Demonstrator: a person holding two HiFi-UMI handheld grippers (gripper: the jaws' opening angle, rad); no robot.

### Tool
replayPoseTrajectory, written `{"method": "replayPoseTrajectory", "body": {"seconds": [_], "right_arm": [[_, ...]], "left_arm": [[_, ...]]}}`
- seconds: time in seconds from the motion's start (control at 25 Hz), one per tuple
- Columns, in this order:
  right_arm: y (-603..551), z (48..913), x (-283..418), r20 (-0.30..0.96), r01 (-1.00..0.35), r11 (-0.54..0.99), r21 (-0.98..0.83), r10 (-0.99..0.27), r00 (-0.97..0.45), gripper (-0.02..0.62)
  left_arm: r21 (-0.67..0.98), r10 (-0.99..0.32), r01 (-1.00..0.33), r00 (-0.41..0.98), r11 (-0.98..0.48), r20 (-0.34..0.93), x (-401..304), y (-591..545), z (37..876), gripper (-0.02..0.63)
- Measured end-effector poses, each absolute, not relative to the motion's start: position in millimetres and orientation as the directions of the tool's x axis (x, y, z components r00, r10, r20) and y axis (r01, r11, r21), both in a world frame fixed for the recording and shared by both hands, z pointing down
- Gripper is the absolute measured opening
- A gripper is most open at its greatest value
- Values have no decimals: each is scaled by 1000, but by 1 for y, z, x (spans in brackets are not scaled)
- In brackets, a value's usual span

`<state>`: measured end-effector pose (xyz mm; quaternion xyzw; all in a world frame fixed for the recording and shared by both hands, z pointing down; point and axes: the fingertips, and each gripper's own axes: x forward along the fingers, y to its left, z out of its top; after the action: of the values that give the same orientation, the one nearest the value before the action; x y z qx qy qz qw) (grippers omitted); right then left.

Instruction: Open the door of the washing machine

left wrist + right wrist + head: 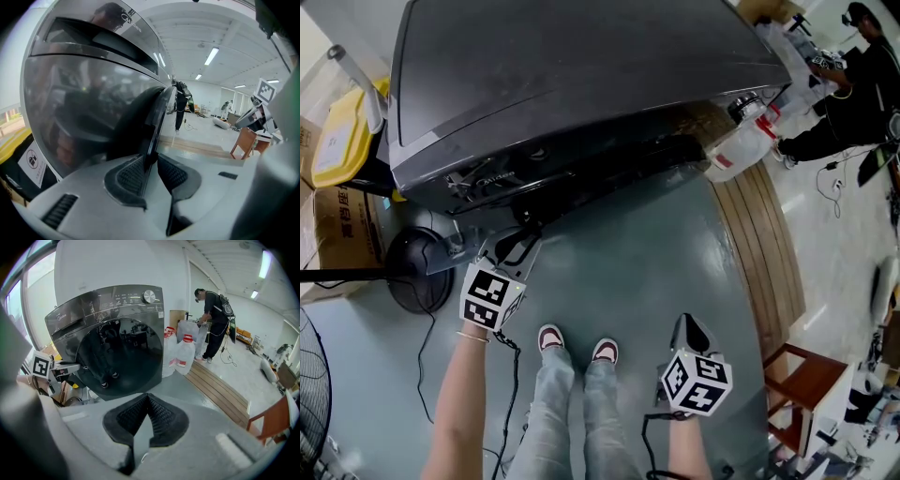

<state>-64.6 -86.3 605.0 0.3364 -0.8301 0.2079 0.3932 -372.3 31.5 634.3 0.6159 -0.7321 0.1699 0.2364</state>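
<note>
A dark grey washing machine (581, 66) stands in front of me, its round dark glass door (119, 357) facing me. At the door's left side, my left gripper (520, 246) has the door's edge (154, 126) running down between its two pads. Both pads lie against that edge, so my left gripper (152, 171) is shut on it. My right gripper (689, 328) hangs back over the floor to the right, well clear of the machine. My right gripper (147, 399) has its pads together at the tips, with nothing in them.
A yellow bin (342, 141), a cardboard box (337, 225) and a black round stand base (420, 267) crowd the machine's left. White containers (741, 145) stand at its right, by wooden floor boards (759, 244). A wooden chair (802, 380) is near right. A person (853, 84) stands farther off.
</note>
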Motion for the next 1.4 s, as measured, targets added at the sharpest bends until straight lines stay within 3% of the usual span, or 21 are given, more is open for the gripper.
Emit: {"method": "replayPoseTrajectory", "body": {"seconds": [0.32, 1.4], "right_arm": [[-85, 605, -61, 797, -714, 695, -85, -382, -467, 5], [-80, 606, -39, 794, -726, 683, -84, -394, -463, 5]], "left_arm": [[28, -820, -997, -46, 75, 571, -330, 37, 635, 69], [117, -812, -993, 71, -3, 580, -233, 45, 638, 64]]}}
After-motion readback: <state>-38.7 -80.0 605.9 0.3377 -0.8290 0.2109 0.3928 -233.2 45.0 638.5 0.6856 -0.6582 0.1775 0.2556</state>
